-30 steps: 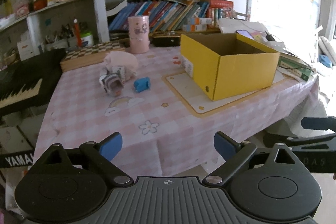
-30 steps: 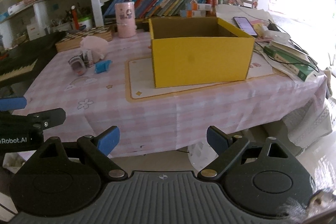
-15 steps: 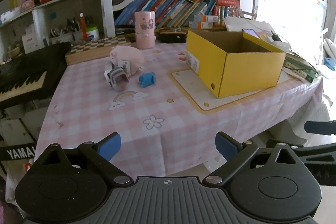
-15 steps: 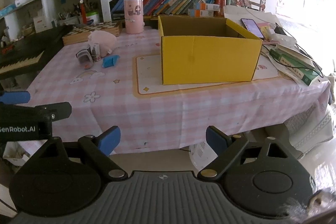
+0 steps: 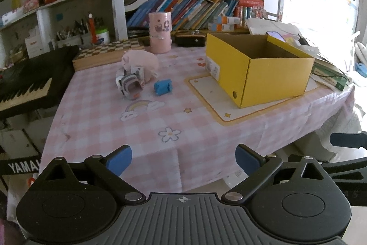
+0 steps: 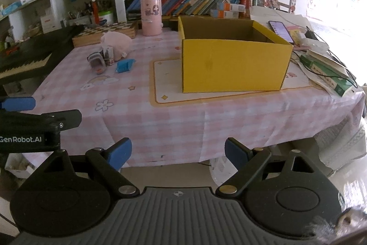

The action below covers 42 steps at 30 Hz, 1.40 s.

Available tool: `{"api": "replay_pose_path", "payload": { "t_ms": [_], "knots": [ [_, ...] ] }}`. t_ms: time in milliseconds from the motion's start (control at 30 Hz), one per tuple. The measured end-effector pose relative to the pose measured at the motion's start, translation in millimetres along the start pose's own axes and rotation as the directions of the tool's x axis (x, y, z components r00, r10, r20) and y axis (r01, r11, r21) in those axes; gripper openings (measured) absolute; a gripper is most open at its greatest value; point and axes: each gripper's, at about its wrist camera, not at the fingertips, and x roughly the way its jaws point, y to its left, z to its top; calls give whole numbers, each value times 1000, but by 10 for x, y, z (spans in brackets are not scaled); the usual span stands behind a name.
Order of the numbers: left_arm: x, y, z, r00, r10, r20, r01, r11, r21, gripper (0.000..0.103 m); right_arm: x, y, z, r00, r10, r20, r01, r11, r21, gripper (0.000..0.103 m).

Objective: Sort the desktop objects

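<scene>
An open yellow cardboard box [image 5: 270, 75] [image 6: 234, 66] stands on a cream mat on the pink checked tablecloth [image 5: 142, 130]. Left of it lie a pink plush pig [image 5: 142, 61] [image 6: 118, 41], a grey and white gadget [image 5: 128, 85] [image 6: 96, 61], a small white carton [image 5: 137, 71] and a small blue object [image 5: 162, 87] [image 6: 123, 66]. My left gripper [image 5: 183, 159] hangs open before the table's near edge with nothing between its fingers. My right gripper [image 6: 177, 154] is open too, in front of the table below the box.
A pink cylindrical holder [image 5: 159, 32] and a chessboard box [image 5: 107, 53] stand at the back. A black keyboard [image 5: 25, 84] flanks the table's left side. Books, a phone [image 6: 281, 30] and cables crowd the right edge. Bookshelves rise behind.
Both views have tilted and shifted a little, so the table sits slightly differently in frame. No object on the table has moved, and both grippers stay open.
</scene>
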Motion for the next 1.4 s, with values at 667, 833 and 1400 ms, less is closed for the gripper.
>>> {"api": "replay_pose_path", "payload": {
  "t_ms": [667,833,1400],
  "knots": [
    [99,124,27,999,32,-15,-33,998,-46,99,183,83,128,998,44,-32,-46,998,-41,87],
    [152,183,34,999,47,-24,-49,997,-64,99,259,139,184,997,63,-35,-65,995,-69,87],
    [374,452,179,993,108,-45,-112,986,-119,99,636,334,482,989,139,-55,-146,980,-138,83]
  ]
}}
